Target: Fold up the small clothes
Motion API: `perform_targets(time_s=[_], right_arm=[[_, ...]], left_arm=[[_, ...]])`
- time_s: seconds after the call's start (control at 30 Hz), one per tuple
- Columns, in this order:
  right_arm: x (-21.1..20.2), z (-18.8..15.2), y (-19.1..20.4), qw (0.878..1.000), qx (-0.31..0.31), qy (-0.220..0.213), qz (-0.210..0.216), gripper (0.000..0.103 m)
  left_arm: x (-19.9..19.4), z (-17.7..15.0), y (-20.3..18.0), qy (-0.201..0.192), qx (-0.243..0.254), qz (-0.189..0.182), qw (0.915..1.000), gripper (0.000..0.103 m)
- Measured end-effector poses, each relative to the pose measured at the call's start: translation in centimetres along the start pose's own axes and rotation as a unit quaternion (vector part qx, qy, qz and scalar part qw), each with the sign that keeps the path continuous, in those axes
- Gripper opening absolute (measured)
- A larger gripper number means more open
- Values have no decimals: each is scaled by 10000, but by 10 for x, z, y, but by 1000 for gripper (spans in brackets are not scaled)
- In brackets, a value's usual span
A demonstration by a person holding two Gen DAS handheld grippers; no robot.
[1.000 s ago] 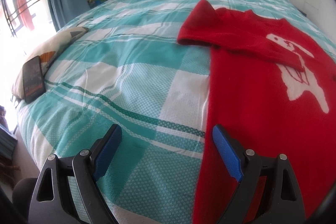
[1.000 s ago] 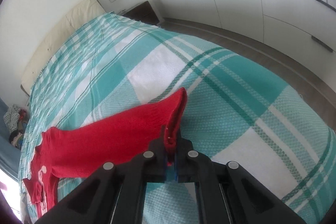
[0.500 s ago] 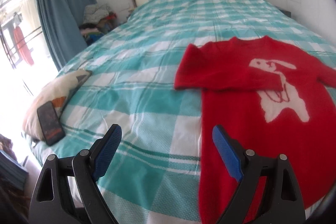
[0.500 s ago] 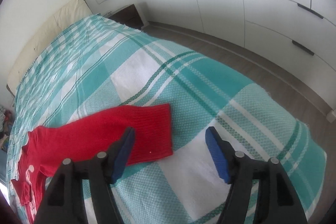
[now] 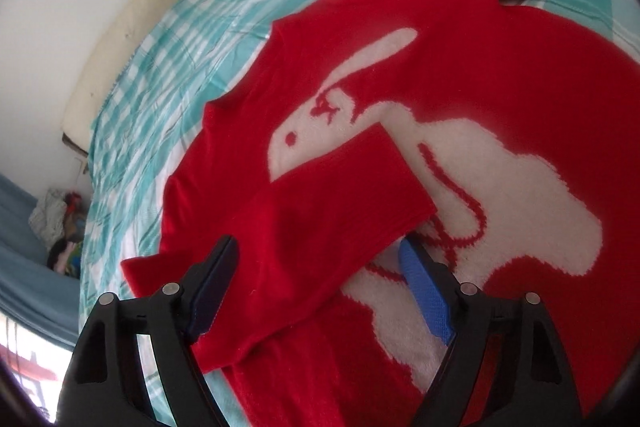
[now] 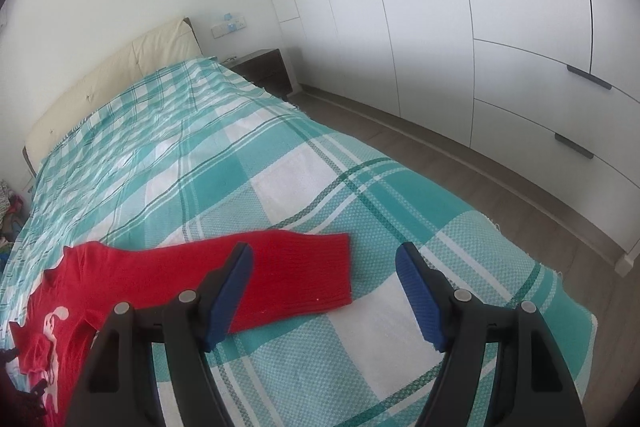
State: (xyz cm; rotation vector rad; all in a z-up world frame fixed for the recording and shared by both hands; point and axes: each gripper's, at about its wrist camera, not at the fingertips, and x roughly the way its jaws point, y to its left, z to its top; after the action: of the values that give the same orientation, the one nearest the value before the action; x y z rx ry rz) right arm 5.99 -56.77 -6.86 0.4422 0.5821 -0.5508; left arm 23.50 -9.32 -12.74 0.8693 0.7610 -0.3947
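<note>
Left wrist view: my left claw (image 5: 318, 291) is closing, its 2 pads either side of the folded-in sleeve (image 5: 316, 223) on the red sweater (image 5: 500, 75) (not yet pinching). Right wrist view: my right claw (image 6: 324, 291) stands wide, empty, above the other sleeve (image 6: 288, 267), flat on the checked bedspread (image 6: 360, 195).

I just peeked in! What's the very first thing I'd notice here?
A bright red sweater with a big white rabbit on its front, spread on a teal-and-white checked bed. One sleeve is folded across the rabbit; the other sleeve lies stretched out flat. A tall white wardrobe fills the wall beside the bed.
</note>
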Motion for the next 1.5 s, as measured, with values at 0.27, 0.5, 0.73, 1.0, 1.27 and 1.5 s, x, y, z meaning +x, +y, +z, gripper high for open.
perform_targets(time_s=[0.27, 0.5, 0.73, 1.0, 1.27, 1.5], right_arm=[[6, -4, 14, 9997, -227, 55, 60, 73], [5, -4, 17, 9995, -280, 58, 147, 73], [7, -5, 19, 9993, -287, 118, 213, 73], [10, -8, 23, 9991, -385, 158, 124, 73], [11, -9, 22, 9990, -403, 173, 88, 73], [10, -7, 19, 9992, -363, 158, 91, 73]], left_arm=[[-3, 5, 16, -195, -938, -651, 9933, 3], [-49, -95, 186, -386, -4002, 153, 9155, 3], [-34, -237, 267, 922, -5451, 1679, 8162, 3], [12, -324, 249, 2211, -6137, 1840, 7353, 3], [9, -339, 241, 2333, -6278, 2130, 7114, 3], [13, -350, 241, 2373, -6354, 2090, 7044, 3]])
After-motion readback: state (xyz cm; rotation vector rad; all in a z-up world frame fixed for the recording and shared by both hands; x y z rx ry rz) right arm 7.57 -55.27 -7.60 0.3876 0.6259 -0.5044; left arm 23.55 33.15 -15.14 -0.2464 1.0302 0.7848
